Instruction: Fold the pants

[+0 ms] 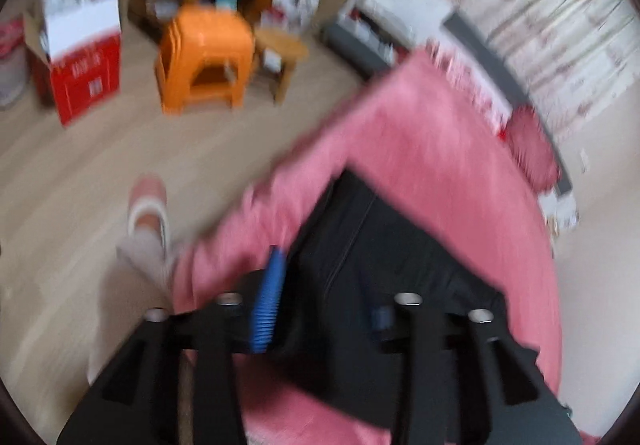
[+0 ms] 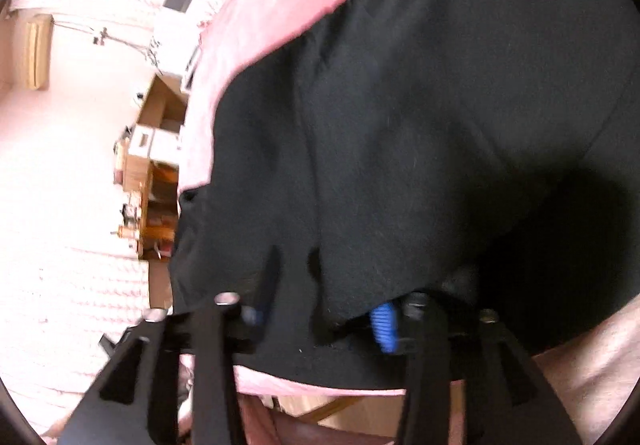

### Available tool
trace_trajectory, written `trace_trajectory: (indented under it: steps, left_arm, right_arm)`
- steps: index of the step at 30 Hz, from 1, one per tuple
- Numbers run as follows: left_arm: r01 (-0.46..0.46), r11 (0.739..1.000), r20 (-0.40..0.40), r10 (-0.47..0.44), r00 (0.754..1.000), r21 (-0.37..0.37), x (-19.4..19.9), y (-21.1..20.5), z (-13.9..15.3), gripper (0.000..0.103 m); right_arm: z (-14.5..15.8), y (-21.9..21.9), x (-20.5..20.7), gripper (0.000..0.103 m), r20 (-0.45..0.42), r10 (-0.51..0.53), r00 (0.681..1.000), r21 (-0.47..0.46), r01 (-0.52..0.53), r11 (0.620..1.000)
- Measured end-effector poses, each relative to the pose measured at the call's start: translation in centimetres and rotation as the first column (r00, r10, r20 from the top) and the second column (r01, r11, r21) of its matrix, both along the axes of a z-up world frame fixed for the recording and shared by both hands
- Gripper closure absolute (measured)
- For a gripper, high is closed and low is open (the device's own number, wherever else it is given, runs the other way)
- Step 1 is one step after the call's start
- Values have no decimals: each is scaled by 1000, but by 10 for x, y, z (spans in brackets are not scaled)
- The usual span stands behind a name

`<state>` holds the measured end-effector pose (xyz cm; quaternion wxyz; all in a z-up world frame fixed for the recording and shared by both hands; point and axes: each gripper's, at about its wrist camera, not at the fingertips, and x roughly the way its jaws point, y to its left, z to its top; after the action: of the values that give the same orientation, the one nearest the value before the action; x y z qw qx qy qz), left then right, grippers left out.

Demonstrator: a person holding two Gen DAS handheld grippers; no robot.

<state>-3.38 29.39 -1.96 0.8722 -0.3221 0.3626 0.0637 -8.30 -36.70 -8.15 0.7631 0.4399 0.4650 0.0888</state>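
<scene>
The left gripper stands wide open over the black pants, which lie on a pink cover. The right gripper has black cloth draped between its fingers; whether it pinches is unclear. An orange stool and red box stand well beyond.

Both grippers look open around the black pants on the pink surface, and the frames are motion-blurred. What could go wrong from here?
1. The left gripper is open with the black pants between its blue pads; closing might also pinch the pink cover.
2. The right gripper has cloth draped over its fingers; it may catch several layers and spoil the fold.
3. The pants lie near the surface's edge, so a quick pull might drag them toward the floor.
</scene>
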Motion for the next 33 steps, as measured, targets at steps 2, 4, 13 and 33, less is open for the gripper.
trace_trajectory:
  steps: [2,4,13,33]
  left_arm:
    - [-20,999,72,17,997,43,-3,-6,18,53]
    - [0,997,124,-9,992,77,0,-19,33,53]
    - [331,941,45,-334,942,69,72,-129,-5,40]
    - [513,831,-40,-517,855,214,82,-195,-56,38]
  right_arm:
    - [8,-10,-2,52,32,-39,999,-16,39,999]
    - [11,-23,-3,52,46,-69,997,-19,70,997]
    - [-19,-96,-11,63,7,-296,955,223,287,932]
    - [-5,-206,-43,49,65,-556,829,85,550,831]
